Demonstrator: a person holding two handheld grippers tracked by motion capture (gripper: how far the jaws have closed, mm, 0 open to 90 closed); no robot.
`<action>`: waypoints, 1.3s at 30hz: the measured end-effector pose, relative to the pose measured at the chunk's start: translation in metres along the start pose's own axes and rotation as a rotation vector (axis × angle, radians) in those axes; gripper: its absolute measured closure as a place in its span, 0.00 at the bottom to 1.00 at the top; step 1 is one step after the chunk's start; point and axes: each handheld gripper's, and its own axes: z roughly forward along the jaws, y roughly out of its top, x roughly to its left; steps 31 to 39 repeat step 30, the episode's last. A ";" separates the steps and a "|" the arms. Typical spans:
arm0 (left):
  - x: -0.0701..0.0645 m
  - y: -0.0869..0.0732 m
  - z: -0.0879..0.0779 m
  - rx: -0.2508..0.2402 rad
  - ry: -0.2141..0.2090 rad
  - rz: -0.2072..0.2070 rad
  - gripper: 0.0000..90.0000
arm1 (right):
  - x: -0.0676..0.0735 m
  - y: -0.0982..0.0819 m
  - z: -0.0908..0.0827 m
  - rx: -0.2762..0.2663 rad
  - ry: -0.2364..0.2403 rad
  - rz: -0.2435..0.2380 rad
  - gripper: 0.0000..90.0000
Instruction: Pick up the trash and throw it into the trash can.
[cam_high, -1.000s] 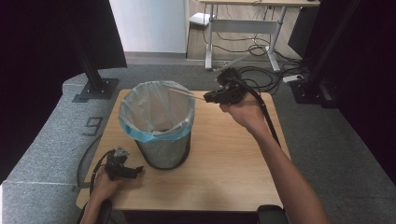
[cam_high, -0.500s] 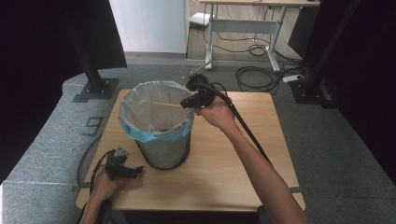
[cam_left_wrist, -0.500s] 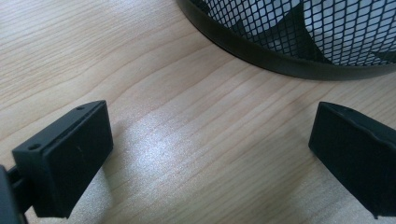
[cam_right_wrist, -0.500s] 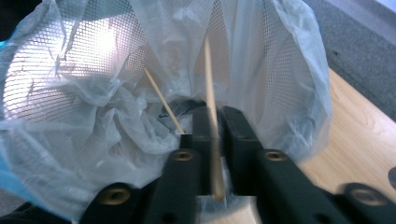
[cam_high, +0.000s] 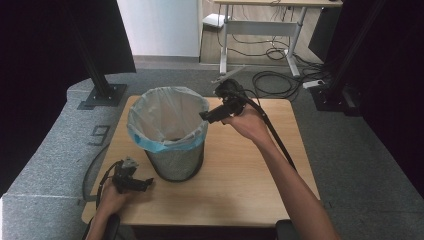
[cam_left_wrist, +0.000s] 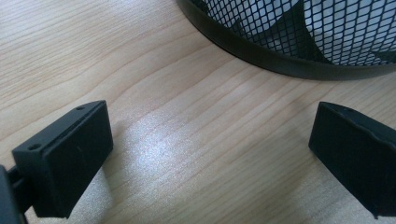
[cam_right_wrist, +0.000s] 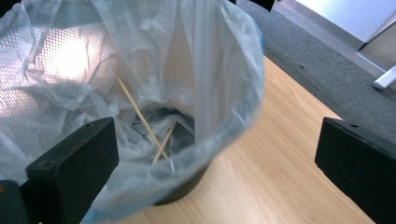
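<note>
- Wastebasket (cam_high: 172, 150): black wire-mesh bin, upright near the left-hand middle of the wooden table (cam_high: 240, 170). Lined with a translucent plastic bag (cam_high: 167, 117) whose blue-edged mouth folds over the rim, keeping the liner open to take what is dropped in.
- Wooden sticks (cam_right_wrist: 140, 119): two thin skewer-like sticks, inside the bag, leaning crossed against the liner wall near the bottom. One stands long and steep, the other short and low beside it. Neither touches a gripper.
- Right gripper (cam_high: 206, 116): held over the bin's far right rim, nose pointing into the opening. Its jaws have just been opening and now stand wide apart with nothing between them; judged a release above the bag so that the stick falls inside.
- Left gripper (cam_high: 145, 184): resting low on the tabletop just beside the bin's base, at the near left. Jaws spread wide, empty, bare wood between them; judged parked out of the way while the other hand works.
- Cable (cam_high: 272, 132): black, trailing from the right gripper along the forearm.
</note>
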 end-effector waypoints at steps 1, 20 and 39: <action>0.000 0.000 0.000 0.000 0.000 0.000 0.00 | -0.001 -0.004 -0.002 -0.005 -0.001 0.004 0.00; 0.000 0.000 0.000 0.003 -0.002 0.000 0.00 | -0.023 -0.121 0.007 -0.010 -0.083 0.053 0.00; 0.000 0.000 0.000 0.000 0.000 -0.001 0.00 | -0.029 -0.186 0.027 -0.002 -0.099 0.109 0.00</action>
